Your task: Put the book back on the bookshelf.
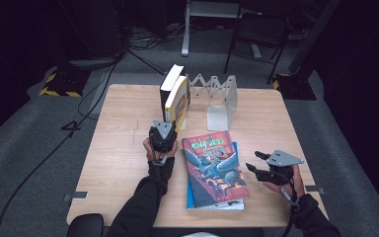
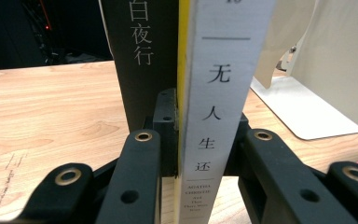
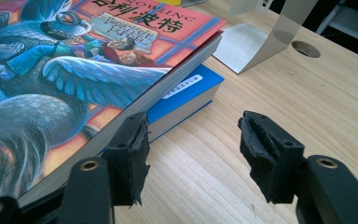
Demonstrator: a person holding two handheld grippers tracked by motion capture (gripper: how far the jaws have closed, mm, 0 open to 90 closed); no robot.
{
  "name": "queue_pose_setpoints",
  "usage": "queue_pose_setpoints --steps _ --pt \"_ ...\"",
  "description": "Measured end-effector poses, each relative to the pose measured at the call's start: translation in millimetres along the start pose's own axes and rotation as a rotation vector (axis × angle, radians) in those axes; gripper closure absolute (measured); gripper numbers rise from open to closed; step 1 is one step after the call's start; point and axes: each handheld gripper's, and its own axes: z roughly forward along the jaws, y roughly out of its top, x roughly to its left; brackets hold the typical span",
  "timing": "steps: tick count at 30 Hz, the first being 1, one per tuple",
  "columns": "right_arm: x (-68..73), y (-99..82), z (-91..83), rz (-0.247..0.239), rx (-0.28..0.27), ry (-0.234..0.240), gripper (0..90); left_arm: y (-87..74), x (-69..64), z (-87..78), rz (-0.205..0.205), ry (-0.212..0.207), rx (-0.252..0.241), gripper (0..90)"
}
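Two books stand upright at the back of the wooden table [image 1: 123,138]: a black-spined one [image 1: 170,81] [image 2: 140,60], and against it a white-spined book with a yellow cover [image 1: 177,101] [image 2: 219,70]. My left gripper [image 1: 169,124] [image 2: 205,128] is shut on the white spine low down, one jaw on each cover. A colourful illustrated book [image 1: 214,165] [image 3: 74,70] lies flat on a blue book [image 1: 190,192] [image 3: 186,93]. My right gripper [image 1: 254,160] [image 3: 193,140] stands open just right of that stack, its left jaw near the stack's edge and bare wood between its jaws.
A white metal bookend with an accordion link [image 1: 219,101] [image 2: 317,70] [image 3: 261,42] stands right of the upright books. Cables [image 1: 84,98] and a chair [image 1: 259,34] are on the grey floor beyond the table's far edge.
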Motion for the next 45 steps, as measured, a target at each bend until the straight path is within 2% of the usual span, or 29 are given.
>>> queue_pose_setpoints --steps 2,5,11,13,19,24,28,30,33,36,37,40,41,43,45 --pt "-0.1 -0.1 0.3 0.003 0.001 0.001 42.1 1.0 -1.3 1.8 -0.002 0.004 0.002 75.1" --pt "0.7 0.3 0.8 -0.003 0.002 0.001 42.1 5.9 -4.2 10.7 -0.03 0.015 0.009 75.1" --pt "0.2 -0.6 2.7 0.002 0.011 0.002 42.1 10.4 -8.3 21.1 -0.062 0.021 0.015 75.0" --pt "-0.4 -0.8 2.7 0.0 0.011 0.004 42.1 12.0 -11.4 24.4 -0.055 0.03 0.019 75.1" --pt "0.5 -0.4 3.1 -0.002 0.013 0.005 41.9 12.9 -13.5 29.4 -0.068 0.029 0.014 74.4" --pt "0.5 -0.6 2.6 -0.004 0.016 0.007 41.9 11.4 -10.7 27.4 -0.067 -0.02 0.029 70.0" --pt "-0.2 -1.0 2.0 -0.001 0.02 0.006 41.7 7.9 -9.9 24.5 -0.07 -0.044 0.042 66.3" --pt "-0.4 -1.1 1.7 0.0 0.018 0.008 41.6 4.8 -7.6 21.6 -0.072 -0.067 0.057 61.9" --pt "-0.6 -1.3 1.4 -0.001 0.016 0.008 41.5 -0.8 -4.4 15.0 -0.047 -0.094 0.066 56.3" --pt "-1.3 -1.6 1.1 0.002 0.017 0.009 41.4 -4.5 -2.8 7.0 -0.005 -0.119 0.073 54.9" --pt "-1.3 -1.7 1.2 0.001 0.018 0.006 41.4 -5.4 -2.5 4.2 0.006 -0.123 0.072 55.3" --pt "-0.6 -1.5 0.6 0.0 0.018 0.008 41.8 -6.9 1.5 -3.5 0.043 -0.172 0.057 59.3" --pt "-0.6 -1.4 0.5 -0.001 0.018 0.012 44.6 -6.8 3.4 -5.5 0.044 -0.184 0.044 64.2" --pt "-0.4 -1.4 0.3 -0.002 0.017 0.023 46.4 -6.7 4.8 -6.4 0.029 -0.187 0.031 66.5" --pt "1.1 -0.9 0.1 -0.006 0.017 0.025 46.4 -6.3 5.7 -5.0 0.048 -0.193 0.04 71.0"
